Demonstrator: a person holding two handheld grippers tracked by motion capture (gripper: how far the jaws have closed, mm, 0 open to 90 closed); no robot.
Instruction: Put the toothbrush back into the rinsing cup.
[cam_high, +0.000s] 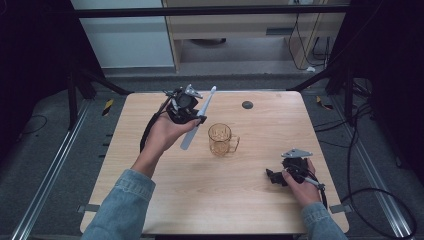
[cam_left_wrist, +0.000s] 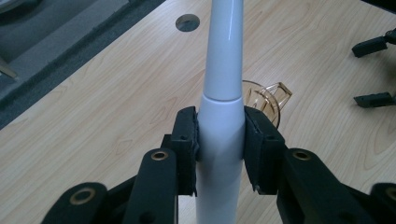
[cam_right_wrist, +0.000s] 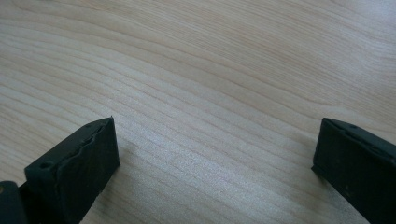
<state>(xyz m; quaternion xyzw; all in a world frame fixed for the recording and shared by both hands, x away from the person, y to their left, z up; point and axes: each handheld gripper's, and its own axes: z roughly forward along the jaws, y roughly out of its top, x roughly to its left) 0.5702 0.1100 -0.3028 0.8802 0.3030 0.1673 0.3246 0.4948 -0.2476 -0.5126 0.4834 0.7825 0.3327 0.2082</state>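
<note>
The left hand-held gripper (cam_left_wrist: 219, 140) clamps the light, rigid, slippery toothbrush handle (cam_left_wrist: 219, 154) mid-body, beside the fragile cup (cam_high: 220, 139).

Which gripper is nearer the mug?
Left. The left gripper, shut on a white toothbrush, is held up just left of and behind the amber mug. The right gripper rests open on the table, farther off to the mug's right and nearer the person.
</note>
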